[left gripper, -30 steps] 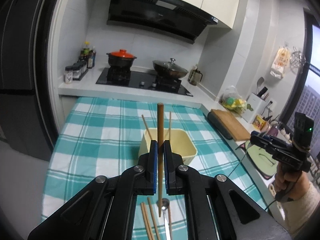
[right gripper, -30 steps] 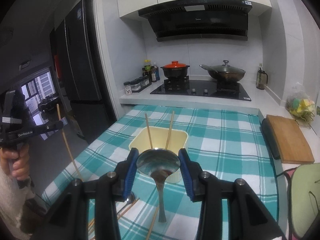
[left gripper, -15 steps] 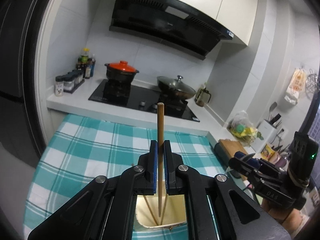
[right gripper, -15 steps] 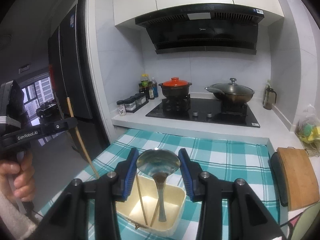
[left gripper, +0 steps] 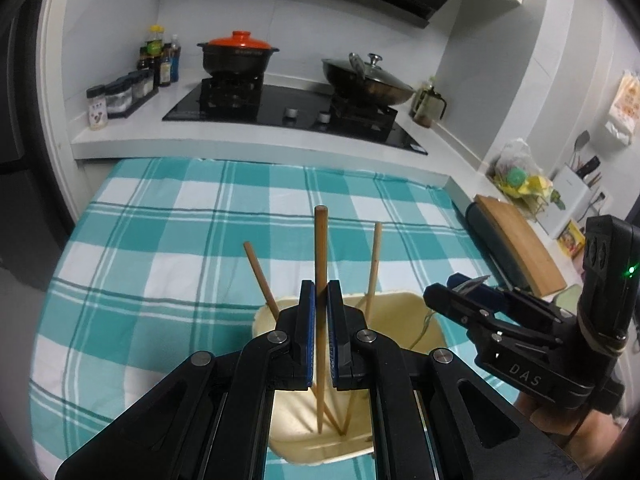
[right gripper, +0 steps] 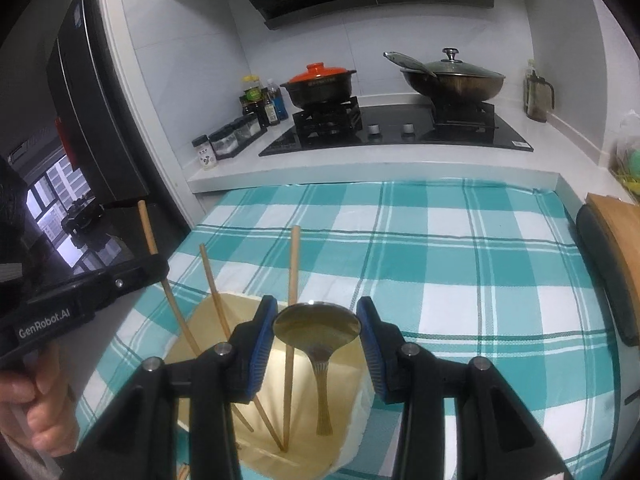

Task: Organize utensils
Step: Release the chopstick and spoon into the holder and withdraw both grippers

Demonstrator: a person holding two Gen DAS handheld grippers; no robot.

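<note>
My left gripper (left gripper: 319,304) is shut on a wooden chopstick (left gripper: 320,240) held upright, its lower end down inside the cream plastic bin (left gripper: 424,316). Two other chopsticks (left gripper: 374,256) lean in that bin. My right gripper (right gripper: 316,320) is shut on the bowl of a metal spoon (right gripper: 316,326); the spoon's handle hangs down into the bin (right gripper: 352,424). In the right wrist view the left gripper (right gripper: 158,270) shows at the left with its chopstick (right gripper: 146,224). In the left wrist view the right gripper (left gripper: 466,286) appears at the right, beside the bin.
The bin stands on a teal checked tablecloth (left gripper: 180,240). Behind it a white counter carries a hob with a red-lidded pot (left gripper: 238,54) and a wok (left gripper: 366,80); spice jars (left gripper: 116,96) stand at its left. A wooden cutting board (left gripper: 520,240) lies at the right.
Both grippers moved forward and down until they hang over the bin. The chopstick's tip and the spoon's handle now reach inside the bin. Neither grip changed.
</note>
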